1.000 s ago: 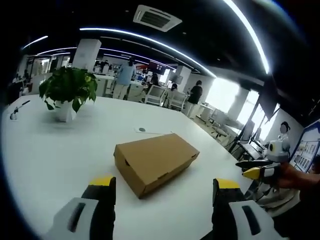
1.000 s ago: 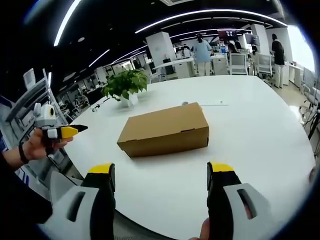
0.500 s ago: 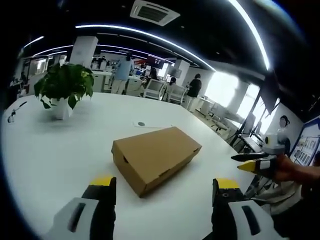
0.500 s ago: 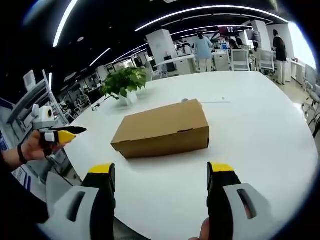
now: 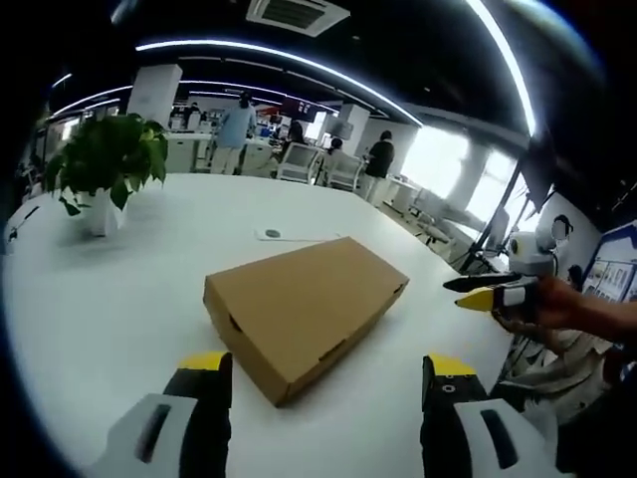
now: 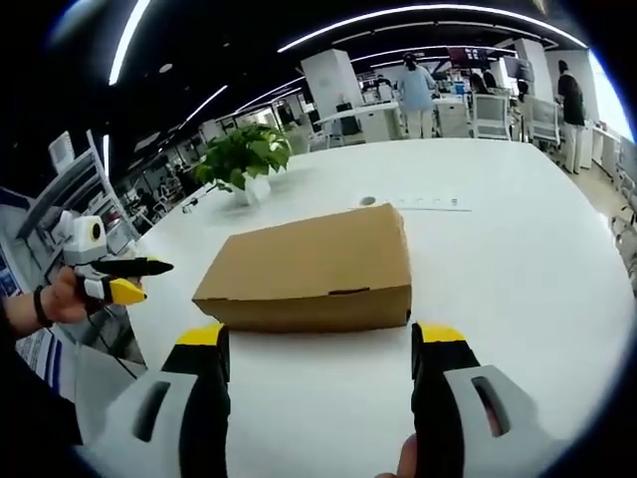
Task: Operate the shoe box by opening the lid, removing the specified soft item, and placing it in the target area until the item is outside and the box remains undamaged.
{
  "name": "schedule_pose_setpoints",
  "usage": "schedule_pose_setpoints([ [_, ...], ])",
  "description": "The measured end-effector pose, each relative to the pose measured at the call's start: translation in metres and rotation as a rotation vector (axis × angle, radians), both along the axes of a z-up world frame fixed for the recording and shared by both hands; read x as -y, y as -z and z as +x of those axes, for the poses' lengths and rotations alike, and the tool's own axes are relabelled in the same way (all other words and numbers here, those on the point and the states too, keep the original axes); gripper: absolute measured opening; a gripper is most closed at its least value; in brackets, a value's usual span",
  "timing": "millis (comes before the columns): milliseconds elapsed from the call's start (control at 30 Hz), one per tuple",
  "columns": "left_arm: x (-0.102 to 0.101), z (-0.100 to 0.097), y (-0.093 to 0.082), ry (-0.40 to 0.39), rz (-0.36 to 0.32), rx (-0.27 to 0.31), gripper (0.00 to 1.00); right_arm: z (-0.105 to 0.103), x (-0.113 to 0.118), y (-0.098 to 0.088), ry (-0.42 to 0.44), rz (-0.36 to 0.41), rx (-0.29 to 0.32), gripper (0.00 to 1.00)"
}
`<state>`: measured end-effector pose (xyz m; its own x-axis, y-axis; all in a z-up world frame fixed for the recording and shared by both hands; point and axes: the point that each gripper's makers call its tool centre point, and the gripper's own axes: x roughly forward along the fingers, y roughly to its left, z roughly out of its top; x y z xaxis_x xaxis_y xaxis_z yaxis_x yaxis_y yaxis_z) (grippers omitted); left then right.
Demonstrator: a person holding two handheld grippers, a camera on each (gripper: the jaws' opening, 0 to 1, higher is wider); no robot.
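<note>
The closed cardboard shoe box [image 5: 304, 314] lies alone near the middle of the white bench [image 5: 100, 299], with its lid flat on top and a small tab slot on the long side wall. In the right gripper view the same shoe box [image 6: 314, 271] sits just beyond the jaws, close to the near edge of the bench [image 6: 518, 259].

The left hand-held gripper [image 5: 323, 383] has its two yellow-tipped jaws wide apart, with nothing between them. The right hand-held gripper [image 6: 318, 354] is also spread wide and holds nothing. Each one is also visible from the side in the other's view, held in a hand at the edge of the bench: the right hand-held gripper [image 5: 488, 292] and the left hand-held gripper [image 6: 124, 279].

I judge that the task is at its very first step, the approach, because the lid is not yet lifted and the soft item is not to be seen; it is presumably inside. The next move calls for bringing one jaw pair to the front edge of the lid and raising it gently, while the other steadies the box, so the thin cardboard does not tear or bend.

Counted: one shoe box, two hand-held grippers, one potted plant [image 5: 100, 174] well apart from the box, and one small round disc [image 5: 272, 234] on the bench behind it.
</note>
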<state>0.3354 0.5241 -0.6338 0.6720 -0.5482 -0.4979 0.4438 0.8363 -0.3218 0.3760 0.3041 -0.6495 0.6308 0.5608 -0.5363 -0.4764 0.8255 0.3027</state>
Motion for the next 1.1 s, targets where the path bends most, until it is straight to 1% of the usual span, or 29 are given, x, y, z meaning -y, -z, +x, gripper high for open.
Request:
schedule_pose_setpoints([
  [167, 0.004, 0.015, 0.012, 0.019, 0.014, -0.015, 0.80, 0.019, -0.002, 0.007, 0.000, 0.002, -0.008, 0.70],
  [267, 0.007, 0.021, 0.020, 0.029, 0.020, -0.026, 0.79, 0.035, -0.001, 0.018, 0.024, 0.012, -0.009, 0.69],
  [467, 0.015, 0.033, 0.037, 0.014, 0.003, -0.046, 0.79, 0.051, -0.004, 0.033, 0.059, 0.038, -0.037, 0.69],
  [600, 0.014, 0.040, 0.049, -0.005, 0.009, -0.056, 0.79, 0.057, -0.007, 0.043, 0.059, 0.025, -0.057, 0.68],
  [733, 0.011, 0.045, 0.057, -0.013, 0.013, -0.061, 0.78, 0.061, -0.008, 0.050, 0.052, 0.009, -0.065, 0.67],
  [800, 0.010, 0.046, 0.059, -0.011, 0.027, -0.056, 0.77, 0.062, -0.008, 0.053, 0.057, 0.010, -0.072, 0.66],
  [967, 0.006, 0.049, 0.066, -0.015, 0.031, -0.064, 0.75, 0.063, -0.012, 0.055, 0.061, 0.006, -0.073, 0.65],
  [1100, 0.003, 0.049, 0.070, -0.012, 0.069, -0.064, 0.71, 0.063, -0.014, 0.056, 0.072, -0.003, -0.074, 0.66],
])
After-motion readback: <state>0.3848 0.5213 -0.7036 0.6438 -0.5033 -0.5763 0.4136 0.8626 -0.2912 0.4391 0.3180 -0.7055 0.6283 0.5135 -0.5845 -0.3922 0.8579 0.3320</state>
